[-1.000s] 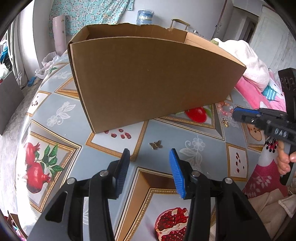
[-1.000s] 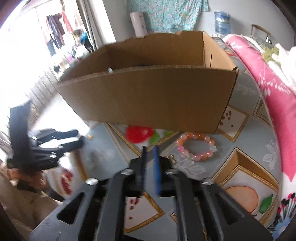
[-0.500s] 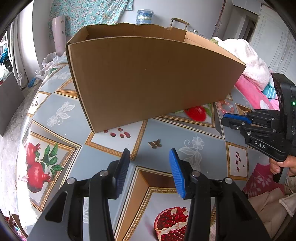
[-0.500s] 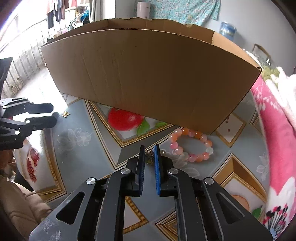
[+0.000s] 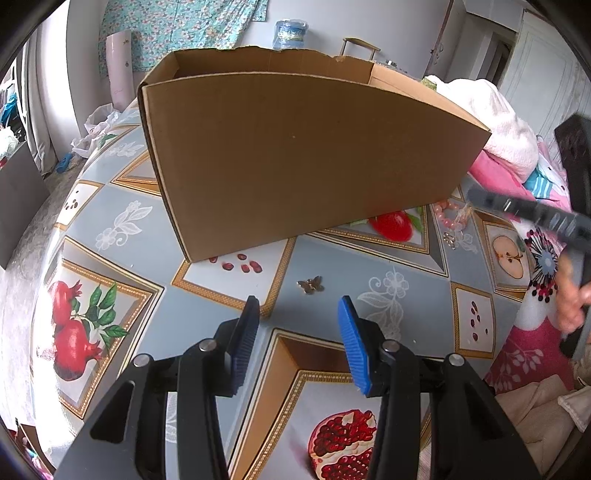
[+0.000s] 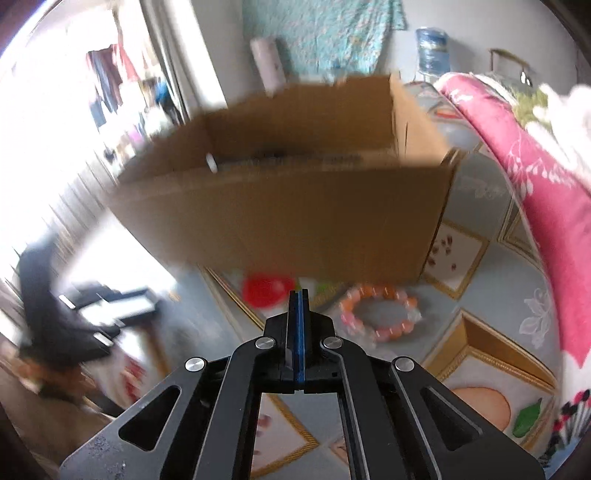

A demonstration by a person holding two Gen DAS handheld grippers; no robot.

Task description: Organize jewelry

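A gold butterfly charm point(image 5: 311, 285) lies on the patterned tablecloth just ahead of my open, empty left gripper point(image 5: 297, 321). A tall cardboard box point(image 5: 295, 155) stands behind it. A pink bead bracelet point(image 5: 448, 214) and a small gold piece point(image 5: 449, 239) lie at the box's right corner. My right gripper point(image 5: 476, 195) hovers above them, blurred. In the right wrist view my right gripper point(image 6: 298, 301) is shut, raised above the table, facing the box point(image 6: 288, 218), with the bracelet point(image 6: 378, 312) below to the right. Whether it grips anything is hidden.
A pink blanket point(image 6: 546, 192) and white towel point(image 5: 495, 122) lie right of the box. The fruit-patterned tablecloth point(image 5: 110, 229) curves down at its left edge. A water jug point(image 5: 290, 33) stands behind the box.
My right gripper has closed fully and lifted from near the table, by the small gold piece, swinging up toward the box top. The left gripper has stayed still and open.
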